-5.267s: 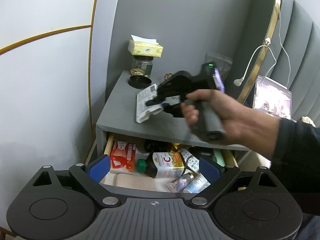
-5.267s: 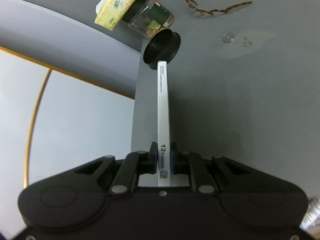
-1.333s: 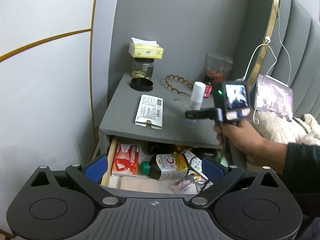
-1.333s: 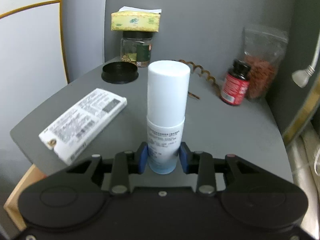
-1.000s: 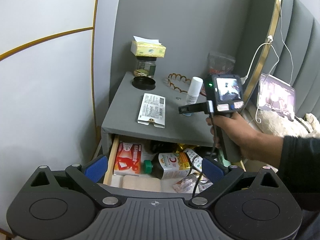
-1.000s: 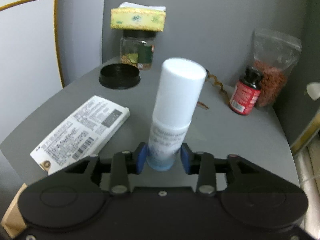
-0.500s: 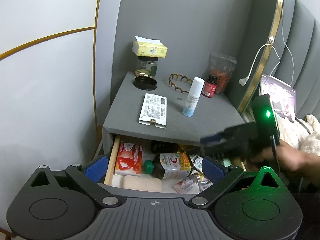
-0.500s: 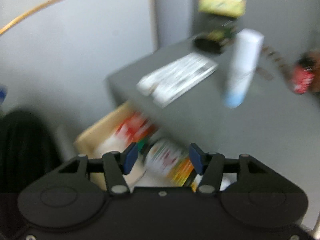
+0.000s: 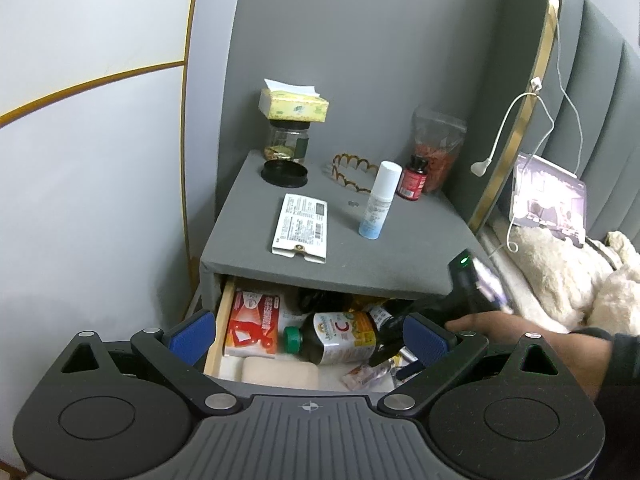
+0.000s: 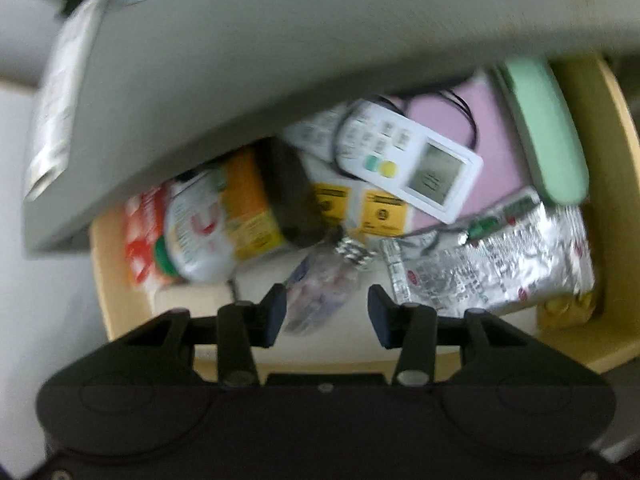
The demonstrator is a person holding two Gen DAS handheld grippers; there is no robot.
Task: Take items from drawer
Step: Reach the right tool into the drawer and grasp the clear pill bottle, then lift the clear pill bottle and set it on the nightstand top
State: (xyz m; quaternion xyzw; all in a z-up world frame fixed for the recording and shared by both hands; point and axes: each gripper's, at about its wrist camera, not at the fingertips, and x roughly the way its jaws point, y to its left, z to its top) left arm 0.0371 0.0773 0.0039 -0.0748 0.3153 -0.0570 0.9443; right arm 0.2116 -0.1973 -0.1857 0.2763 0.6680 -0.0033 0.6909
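While both claws gape, the grey nightstand (image 9: 360,256) stands against a grey padded wall (image 9: 360,60).

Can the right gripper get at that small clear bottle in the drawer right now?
Probably yes. The right gripper, jaws closing, is down in the open drawer with the small clear bottle lying uncovered just ahead, nothing on top of it.

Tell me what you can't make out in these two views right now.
- Back of the drawer: hidden under the nightstand top, both views.
- Small clear bottle between the closing right claw pads: label motion-blurred, right wrist view.
- Foil packet print: blurred.
- Spray bottle text: too small, left wrist view.
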